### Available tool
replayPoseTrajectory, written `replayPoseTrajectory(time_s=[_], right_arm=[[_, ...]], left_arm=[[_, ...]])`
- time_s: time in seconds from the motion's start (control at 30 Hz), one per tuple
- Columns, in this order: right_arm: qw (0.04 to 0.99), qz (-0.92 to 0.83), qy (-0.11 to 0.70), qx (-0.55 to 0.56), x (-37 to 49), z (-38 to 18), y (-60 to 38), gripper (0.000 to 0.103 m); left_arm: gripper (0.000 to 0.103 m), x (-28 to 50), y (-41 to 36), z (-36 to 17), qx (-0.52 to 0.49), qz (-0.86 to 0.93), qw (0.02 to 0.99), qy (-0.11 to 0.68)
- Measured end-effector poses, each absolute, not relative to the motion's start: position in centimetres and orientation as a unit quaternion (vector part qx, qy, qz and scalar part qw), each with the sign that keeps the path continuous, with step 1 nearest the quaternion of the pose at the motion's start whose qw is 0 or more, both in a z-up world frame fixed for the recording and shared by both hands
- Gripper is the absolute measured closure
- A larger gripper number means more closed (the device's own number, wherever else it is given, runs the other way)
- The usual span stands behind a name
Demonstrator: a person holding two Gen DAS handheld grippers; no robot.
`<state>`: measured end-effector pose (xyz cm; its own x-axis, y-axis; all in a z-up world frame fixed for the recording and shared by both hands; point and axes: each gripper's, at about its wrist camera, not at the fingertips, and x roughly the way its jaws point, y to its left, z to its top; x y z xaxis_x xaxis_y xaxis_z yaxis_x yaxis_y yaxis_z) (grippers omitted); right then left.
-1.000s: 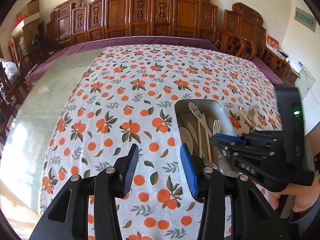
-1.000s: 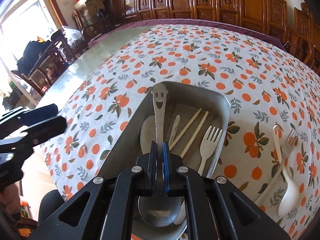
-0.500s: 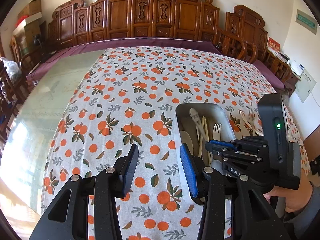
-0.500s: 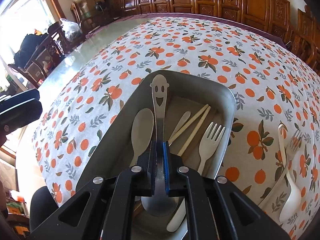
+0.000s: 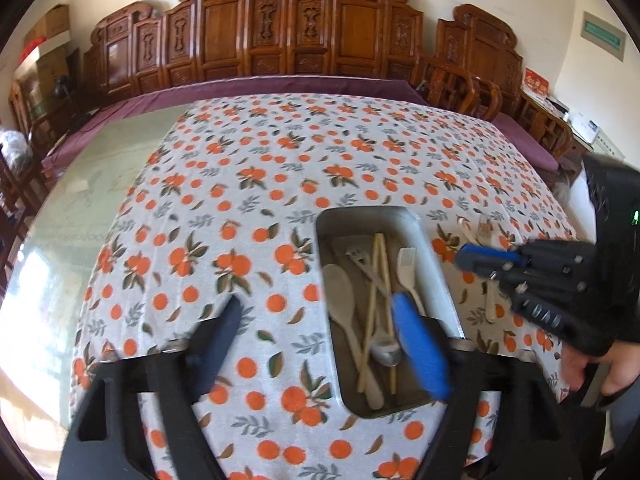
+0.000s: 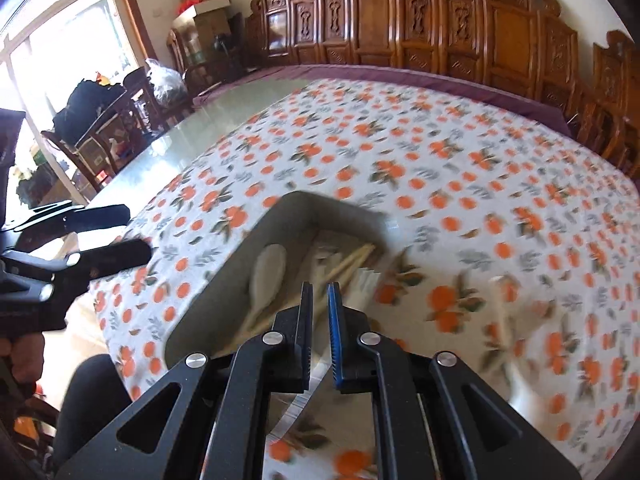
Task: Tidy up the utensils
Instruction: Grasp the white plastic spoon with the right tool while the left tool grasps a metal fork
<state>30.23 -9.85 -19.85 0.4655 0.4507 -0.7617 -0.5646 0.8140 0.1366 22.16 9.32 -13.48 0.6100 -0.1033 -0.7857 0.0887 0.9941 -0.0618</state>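
Note:
A metal tray (image 5: 436, 272) sits on the orange-print tablecloth and holds a metal smiley-handled spoon (image 5: 372, 276), a pale spoon (image 5: 340, 292), chopsticks (image 5: 378, 264) and a pale fork (image 5: 408, 264). My left gripper (image 5: 320, 308) is open and empty, with its blue finger over the tray's near end. My right gripper (image 6: 320, 292) is slightly open and empty, just above the tray (image 6: 224, 276). It also shows in the left wrist view (image 5: 480, 258), right of the tray. A white spoon and fork (image 5: 476, 228) lie on the cloth right of the tray.
The tablecloth (image 5: 280, 168) covers part of a glass-topped table (image 5: 92, 184). Carved wooden chairs (image 5: 304, 32) line the far side. The table's near edge is close below the tray. More chairs and a bag stand at the left by the window (image 6: 92, 100).
My right gripper let go of the smiley spoon, which now lies in the tray, and lifted back to the right. My left gripper opened wider and moved right over the tray.

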Motion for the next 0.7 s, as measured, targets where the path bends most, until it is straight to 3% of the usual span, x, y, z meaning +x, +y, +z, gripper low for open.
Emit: replayPoseTrajectory(time_s=[0.27,0.33,0.47,0.57,0.7], right_arm=[[0.871,0.248,0.415,-0.083,31.7,-18.7,-17.4,0.092],[0.873,0.234,0.42,-0.078,31.8,-19.2,-19.2,0.085],[0.873,0.217,0.431,-0.066,31.7,-20.3,-22.0,0.082],[0.874,0.211,0.434,-0.058,31.5,-20.7,-23.4,0.069],[0.874,0.201,0.44,-0.053,31.4,-21.5,-25.4,0.062]], left_arm=[[0.021,23.0,5.7,-13.5,-0.005,-0.08,0.893,0.442],[0.021,23.2,4.7,-13.5,0.0,-0.087,0.893,0.442],[0.021,24.1,1.8,-13.8,0.011,-0.109,0.889,0.445],[0.021,24.7,-0.2,-13.9,0.019,-0.126,0.886,0.447],[0.021,25.9,-3.1,-14.5,0.031,-0.146,0.88,0.45]])
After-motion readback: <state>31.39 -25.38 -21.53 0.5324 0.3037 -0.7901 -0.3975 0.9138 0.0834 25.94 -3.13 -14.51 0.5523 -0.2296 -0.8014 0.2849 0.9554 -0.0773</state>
